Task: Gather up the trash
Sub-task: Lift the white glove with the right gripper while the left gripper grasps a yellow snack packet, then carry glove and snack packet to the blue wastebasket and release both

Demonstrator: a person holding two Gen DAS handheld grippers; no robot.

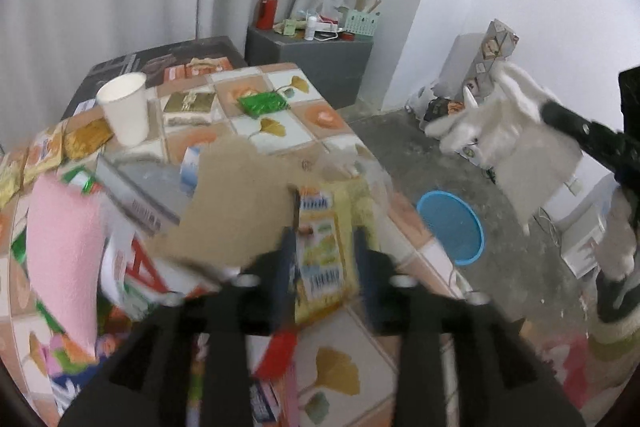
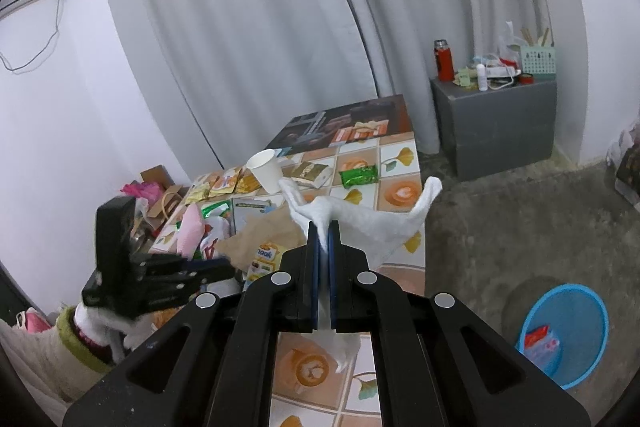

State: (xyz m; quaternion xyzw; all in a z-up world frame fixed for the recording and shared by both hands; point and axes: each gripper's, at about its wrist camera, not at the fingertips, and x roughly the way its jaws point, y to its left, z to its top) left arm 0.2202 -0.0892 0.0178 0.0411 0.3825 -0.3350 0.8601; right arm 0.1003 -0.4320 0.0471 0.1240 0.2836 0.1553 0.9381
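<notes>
A: How far along does the clean-up look?

B: Early, I'd judge. The round blue plastic bin (image 2: 564, 335) on the floor beside the table holds only a red-and-clear wrapper or two, while the tiled-pattern tabletop (image 2: 400, 193) is crowded with litter.

A: What is the right gripper (image 2: 324, 239) doing?

B: Its fingers are pressed together on a crumpled white tissue (image 2: 360, 217), held up above the table's near edge, with the tissue's corners sticking out past the tips. The bin sits lower and to the right, well apart from it.

A: And the left gripper (image 1: 324, 227)?

B: It hovers low over a yellow snack packet (image 1: 320, 251) with a barcode, fingers parted, one on each side of it (the view is blurred, so I cannot tell whether they touch it). A torn piece of brown cardboard (image 1: 236, 211) lies just beside.

A: What's left?

B: Most of it: a white paper cup (image 1: 126, 109), a green foil wrapper (image 1: 262, 103), gold sachets, a pink soft item (image 1: 64, 255), plus the tissue, which has yet to reach the bin.
</notes>
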